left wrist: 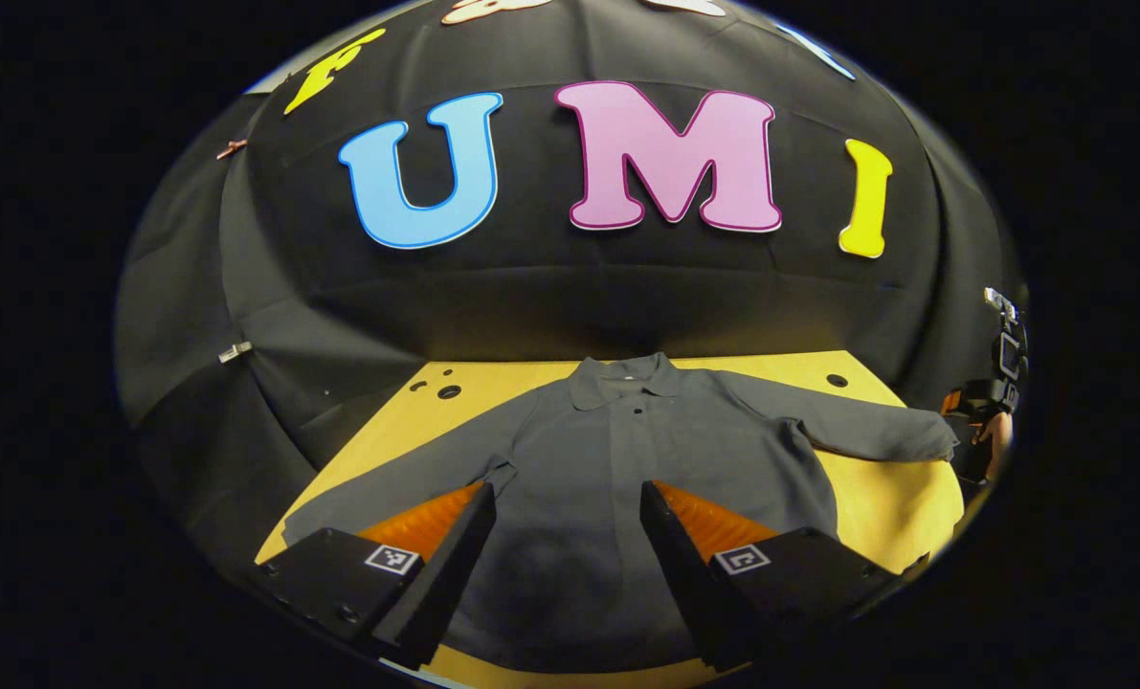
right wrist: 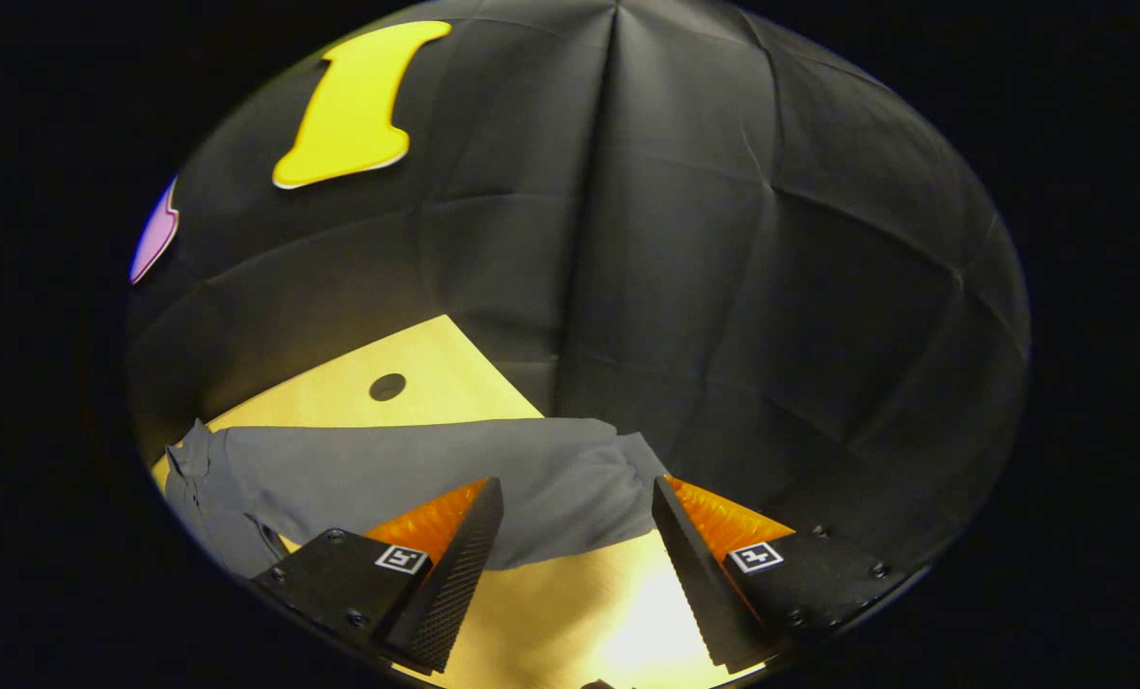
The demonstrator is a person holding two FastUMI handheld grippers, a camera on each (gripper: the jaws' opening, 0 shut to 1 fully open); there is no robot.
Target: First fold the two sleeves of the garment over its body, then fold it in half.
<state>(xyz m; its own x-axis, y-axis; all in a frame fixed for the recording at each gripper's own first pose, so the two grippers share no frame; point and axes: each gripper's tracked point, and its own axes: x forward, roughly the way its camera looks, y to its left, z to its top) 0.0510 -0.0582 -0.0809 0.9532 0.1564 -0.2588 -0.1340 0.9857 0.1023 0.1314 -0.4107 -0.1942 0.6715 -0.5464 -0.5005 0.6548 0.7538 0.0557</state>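
Garment point(left wrist: 617, 450) lay flat, unfolded on tabletop point(left wrist: 895, 498), collar toward booth wall. One sleeve point(right wrist: 416, 469) stretched sideways from garment body, cuff just ahead of right gripper point(right wrist: 577, 565), jaws open, empty. Left gripper point(left wrist: 567, 565) hung over garment's hem, jaws open, empty.

A yellow wooden table point(left wrist: 876, 498) stands against the booth's black cloth wall point(left wrist: 570, 297) — several dark round holes point(left wrist: 449, 391) dot its far corners. Two small clips point(left wrist: 234, 352) pinch the cloth's left side — creases run across it.
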